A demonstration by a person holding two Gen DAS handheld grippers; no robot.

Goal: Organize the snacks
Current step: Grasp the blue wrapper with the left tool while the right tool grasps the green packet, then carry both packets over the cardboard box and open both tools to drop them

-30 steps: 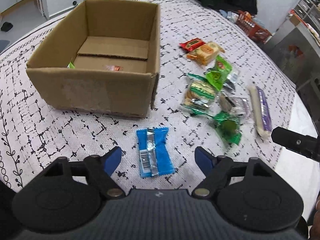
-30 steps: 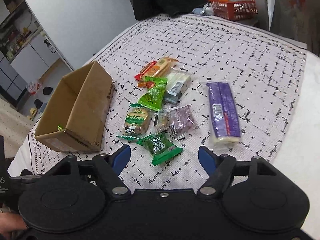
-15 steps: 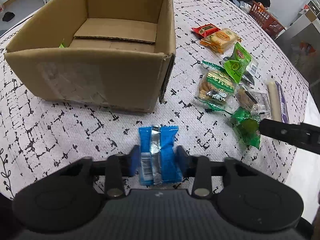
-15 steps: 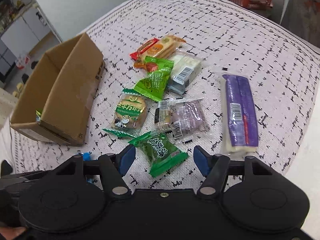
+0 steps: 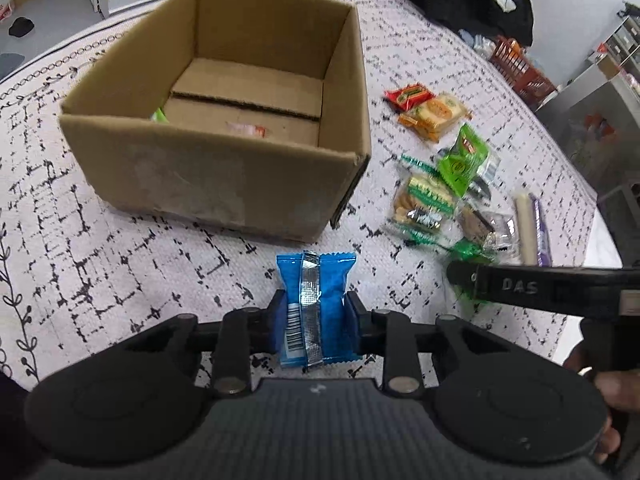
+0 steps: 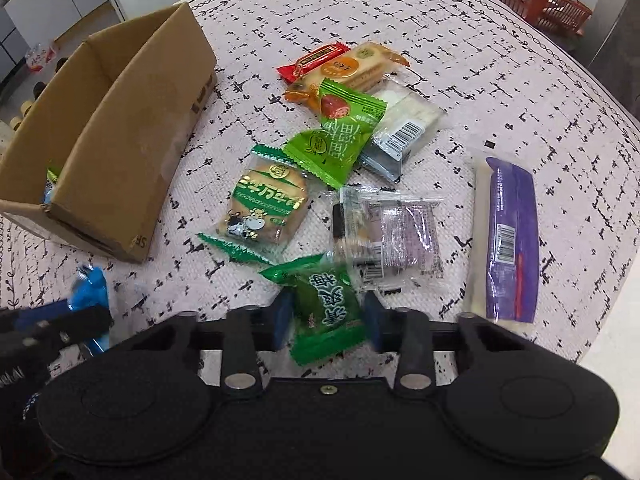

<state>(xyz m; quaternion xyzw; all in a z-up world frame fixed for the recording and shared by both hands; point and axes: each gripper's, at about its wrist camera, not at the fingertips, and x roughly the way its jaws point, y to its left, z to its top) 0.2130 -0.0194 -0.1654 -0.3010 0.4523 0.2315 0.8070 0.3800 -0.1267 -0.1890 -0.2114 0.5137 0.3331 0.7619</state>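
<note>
On the patterned tablecloth, cardboard box sits open with a couple of packets already inside, rest of the snacks loose beside it. Both jaws have just been closing: left gripper clamped on the blue packet just in front of the box; right gripper closed around the green packet. Step looks like pick. Next: lift both clear, carry over the box wall, release inside.
</note>
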